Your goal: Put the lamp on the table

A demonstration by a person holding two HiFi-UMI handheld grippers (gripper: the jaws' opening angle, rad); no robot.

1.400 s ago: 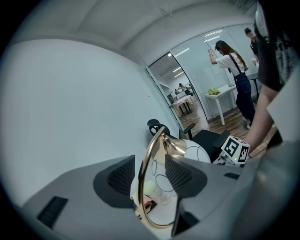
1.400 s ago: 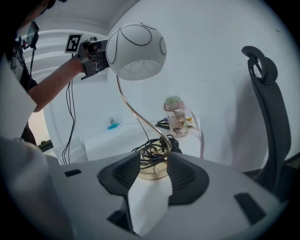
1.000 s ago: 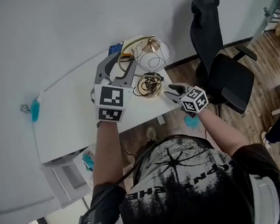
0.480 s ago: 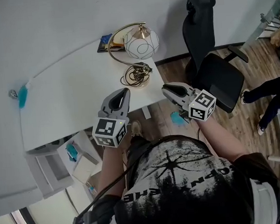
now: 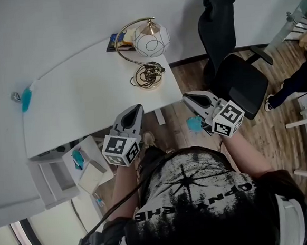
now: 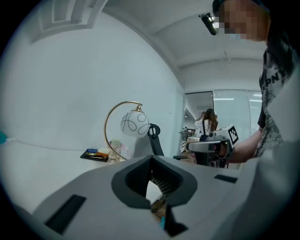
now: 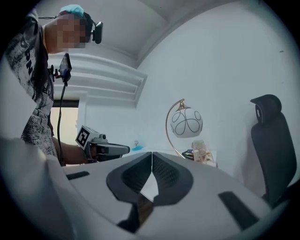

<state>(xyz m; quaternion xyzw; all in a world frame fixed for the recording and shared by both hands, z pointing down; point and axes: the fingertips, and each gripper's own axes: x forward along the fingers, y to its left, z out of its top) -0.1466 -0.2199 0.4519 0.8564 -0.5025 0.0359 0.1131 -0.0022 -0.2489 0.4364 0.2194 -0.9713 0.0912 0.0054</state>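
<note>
Two closed tongs, near table's front edge

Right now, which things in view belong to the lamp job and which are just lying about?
Job: lamp with coiled cord, on the table; left tongs and right tongs, both shut, empty.
Lying about: office chair; teal item at the table's left edge; dark tray behind the lamp.

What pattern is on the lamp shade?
The shade is white with thin dark looping lines, clearest in the right gripper view.
</note>
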